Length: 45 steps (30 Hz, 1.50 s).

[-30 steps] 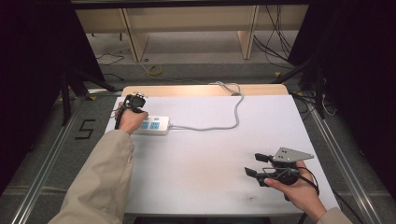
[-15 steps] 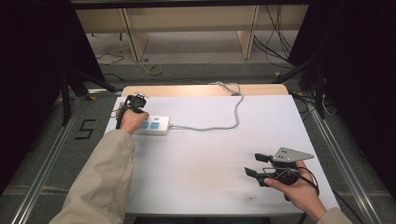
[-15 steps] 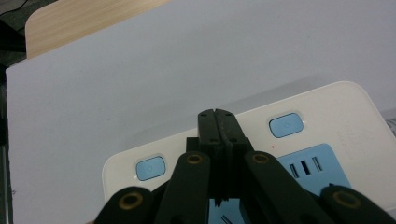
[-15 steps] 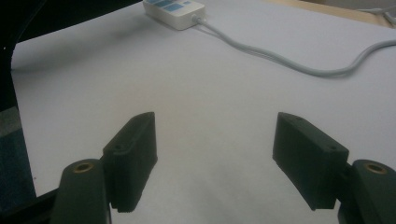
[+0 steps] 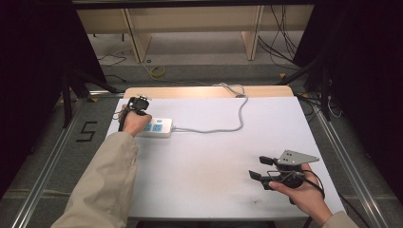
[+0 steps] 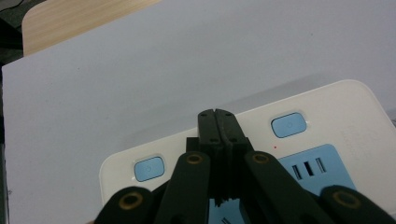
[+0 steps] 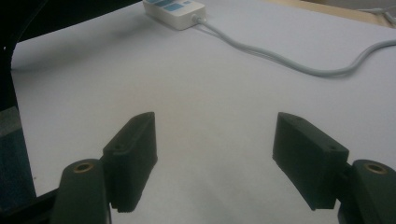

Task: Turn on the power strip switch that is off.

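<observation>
The white plastic power strip (image 5: 156,127) with blue socket panels lies flat near the left edge of the white worktop (image 5: 214,156), its pale grey cable (image 5: 223,127) curving away toward the far wooden edge. The left tool (image 5: 135,105), held in the person's left hand (image 5: 135,122), stands over the strip's left end; in the left gripper view its two black jaws are pressed together with nothing between them, the joined tips (image 6: 218,122) poised over the white casing (image 6: 327,116) between two rounded blue buttons (image 6: 289,125). Whether the tips touch the casing cannot be told. The right tool (image 5: 259,167), held in the right hand (image 5: 304,194), sits well apart near the worktop's front right corner, its jaws spread wide and empty above bare worktop.
</observation>
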Tool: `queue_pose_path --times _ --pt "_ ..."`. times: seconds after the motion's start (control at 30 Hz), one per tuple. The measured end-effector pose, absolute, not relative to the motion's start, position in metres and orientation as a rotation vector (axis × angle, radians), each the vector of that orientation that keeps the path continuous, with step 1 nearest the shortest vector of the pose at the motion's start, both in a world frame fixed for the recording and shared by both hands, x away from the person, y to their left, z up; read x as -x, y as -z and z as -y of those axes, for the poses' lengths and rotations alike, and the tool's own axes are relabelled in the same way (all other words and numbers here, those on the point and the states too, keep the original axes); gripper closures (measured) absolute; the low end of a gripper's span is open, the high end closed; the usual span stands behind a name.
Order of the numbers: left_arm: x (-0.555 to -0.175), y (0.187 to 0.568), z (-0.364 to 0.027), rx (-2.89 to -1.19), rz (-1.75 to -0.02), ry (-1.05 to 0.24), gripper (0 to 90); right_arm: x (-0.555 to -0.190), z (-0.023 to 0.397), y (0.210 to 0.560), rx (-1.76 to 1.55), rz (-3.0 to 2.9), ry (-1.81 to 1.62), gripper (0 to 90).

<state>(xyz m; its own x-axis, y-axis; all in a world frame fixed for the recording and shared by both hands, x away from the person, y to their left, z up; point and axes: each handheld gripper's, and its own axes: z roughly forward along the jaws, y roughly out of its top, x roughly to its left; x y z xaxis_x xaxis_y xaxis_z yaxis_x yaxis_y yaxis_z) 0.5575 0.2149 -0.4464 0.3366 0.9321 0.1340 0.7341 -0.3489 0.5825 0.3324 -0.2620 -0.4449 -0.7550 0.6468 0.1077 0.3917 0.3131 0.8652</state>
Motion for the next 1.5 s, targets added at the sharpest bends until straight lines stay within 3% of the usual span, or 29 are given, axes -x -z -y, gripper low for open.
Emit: queue_pose_path --times 1.5 --pt "-0.563 0.4476 -0.2128 -2.227 -1.491 -0.605 90.0 -0.3321 0.2613 0.4448 -0.938 -2.326 -1.416 30.9"
